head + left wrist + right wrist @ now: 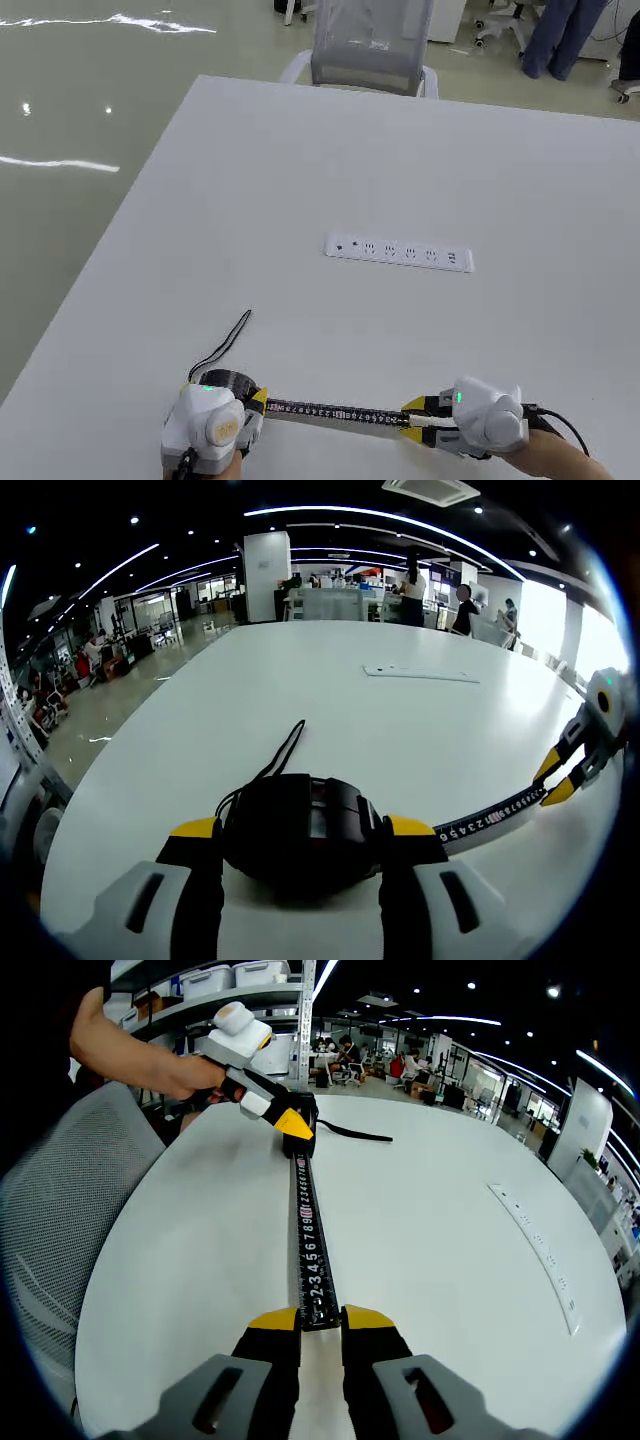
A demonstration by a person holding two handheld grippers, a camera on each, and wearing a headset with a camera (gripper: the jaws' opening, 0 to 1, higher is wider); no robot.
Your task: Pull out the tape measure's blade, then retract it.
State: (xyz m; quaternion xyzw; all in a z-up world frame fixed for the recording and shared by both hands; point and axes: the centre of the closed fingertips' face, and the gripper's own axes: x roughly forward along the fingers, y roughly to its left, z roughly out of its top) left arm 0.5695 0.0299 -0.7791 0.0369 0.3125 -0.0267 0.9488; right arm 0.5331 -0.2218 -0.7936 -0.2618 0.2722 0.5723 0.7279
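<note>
- Head view: the left gripper (242,396) sits nearest, at the bottom edge, with its jaws closed on the black tape measure case (226,381).
- The case rests on the white table (400,150), and its black wrist strap (226,340) trails away across the top.
- The blade (335,411) is drawn out flat along the table to the right gripper (410,419), whose yellow-tipped jaws pinch its free end.
- A white power strip (400,251) lies well apart at mid-table, and a grey mesh chair (370,45) stands at the far edge.
- Left gripper view: the left gripper (303,830) clamps the case (300,805) from both sides.
- The blade (490,817) leaves the case to the right and reaches the right gripper (555,777).
- The strap (285,750) lies ahead of the case, and the power strip (420,672) lies beyond it.
- Right gripper view: the right gripper (320,1318) is shut tight on the blade (310,1240) tip, numerals facing up.
- The blade runs straight to the case (303,1143), which the left gripper (295,1125) holds in a person's hand (190,1075).
</note>
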